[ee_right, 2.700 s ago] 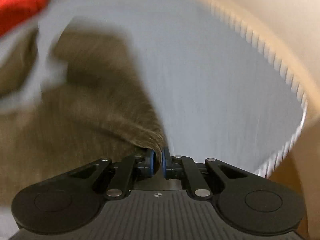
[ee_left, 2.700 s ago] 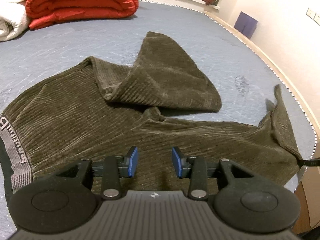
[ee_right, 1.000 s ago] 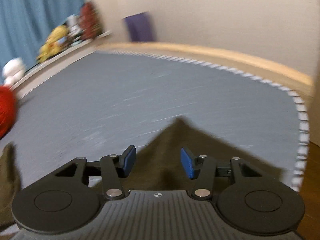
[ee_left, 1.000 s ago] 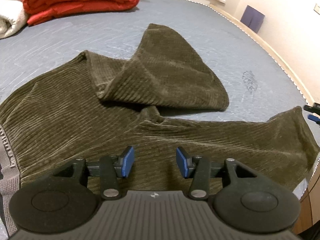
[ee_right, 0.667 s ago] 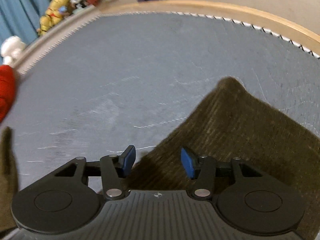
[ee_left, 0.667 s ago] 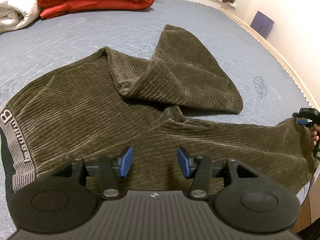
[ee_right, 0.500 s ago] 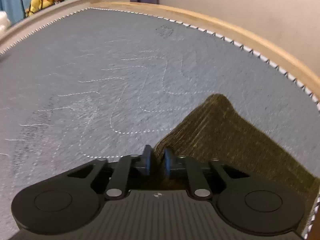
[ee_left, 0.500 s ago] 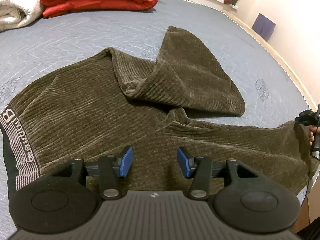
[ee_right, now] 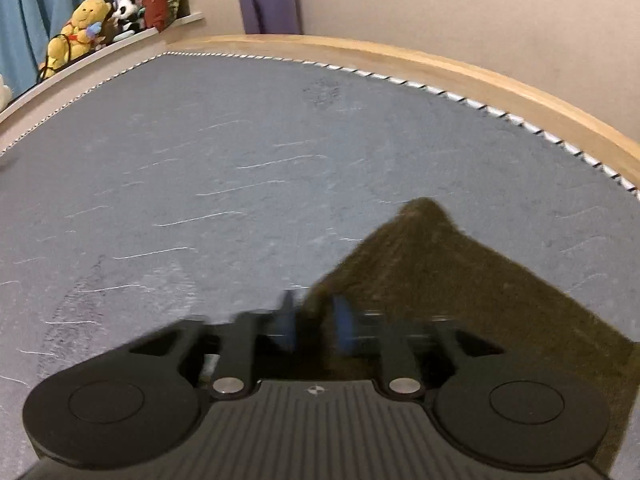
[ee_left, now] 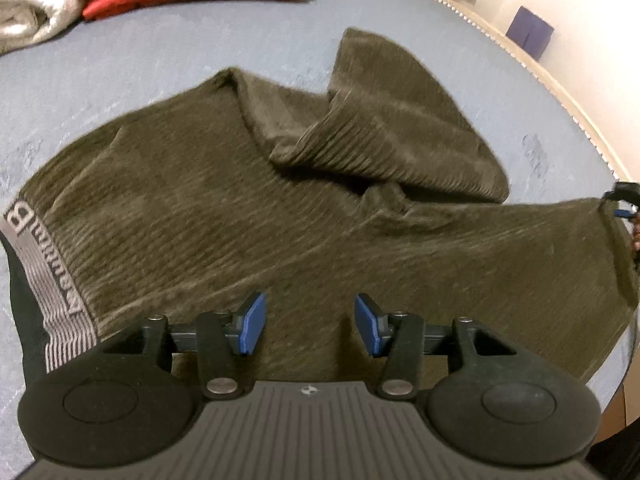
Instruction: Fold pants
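Across the grey bed (ee_left: 168,60) lie the brown ribbed pants (ee_left: 224,208), spread flat with the striped waistband (ee_left: 48,280) at about nine o'clock in my left view and the near leg running out toward three o'clock. The far leg (ee_left: 404,120) is doubled back on itself, a loose flap up at one o'clock. So the long axis runs side to side in front of me, waistband left, hem right.

My left hand-held gripper (ee_left: 306,324) hangs over the middle of the near leg, jaws about half spread, blue pads clear of the cloth and holding nothing. My right hand-held gripper (ee_right: 314,326) sits at the hem end; its jaws are opening, blurred, with the edge of the hem corner (ee_right: 424,248) between the pads and the corner's point rising toward one o'clock. In the left view that gripper shows only as a dark tip at the far three o'clock edge.

I judge the hem belongs to my right hand, which is much the nearer to it, and the coming move turns on carrying that end along the axis toward the waistband at nine o'clock.
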The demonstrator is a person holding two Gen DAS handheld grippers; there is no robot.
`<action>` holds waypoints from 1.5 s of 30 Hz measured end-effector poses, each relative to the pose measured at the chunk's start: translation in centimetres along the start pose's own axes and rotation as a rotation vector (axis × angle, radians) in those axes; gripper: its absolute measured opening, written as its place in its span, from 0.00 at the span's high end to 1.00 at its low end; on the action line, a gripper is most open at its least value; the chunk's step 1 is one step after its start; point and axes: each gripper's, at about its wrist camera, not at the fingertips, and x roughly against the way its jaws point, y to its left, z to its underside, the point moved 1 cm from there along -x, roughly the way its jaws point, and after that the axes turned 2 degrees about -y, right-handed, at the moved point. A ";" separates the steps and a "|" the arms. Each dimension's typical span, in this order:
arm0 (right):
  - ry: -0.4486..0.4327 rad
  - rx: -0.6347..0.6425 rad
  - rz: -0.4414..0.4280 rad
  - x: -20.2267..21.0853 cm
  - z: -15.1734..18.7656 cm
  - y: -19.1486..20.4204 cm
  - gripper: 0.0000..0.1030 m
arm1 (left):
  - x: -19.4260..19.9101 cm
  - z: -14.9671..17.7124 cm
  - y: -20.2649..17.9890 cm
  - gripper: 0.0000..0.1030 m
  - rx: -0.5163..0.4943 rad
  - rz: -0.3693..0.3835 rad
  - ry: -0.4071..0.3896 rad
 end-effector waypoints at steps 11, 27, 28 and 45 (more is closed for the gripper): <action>-0.015 -0.154 0.119 4.6 0.0 -14.8 0.36 | 1.3 2.7 5.8 0.51 0.113 0.014 0.065; 0.153 -0.058 0.128 5.3 3.5 -17.7 0.51 | 6.8 8.2 13.1 0.37 0.254 -0.114 0.066; 0.148 -0.048 0.119 5.4 3.6 -17.5 0.57 | 6.3 8.8 13.3 0.37 0.256 -0.114 0.086; 0.165 0.098 0.240 6.2 3.9 -15.3 0.89 | 9.1 11.9 9.6 0.76 -0.095 -0.310 0.060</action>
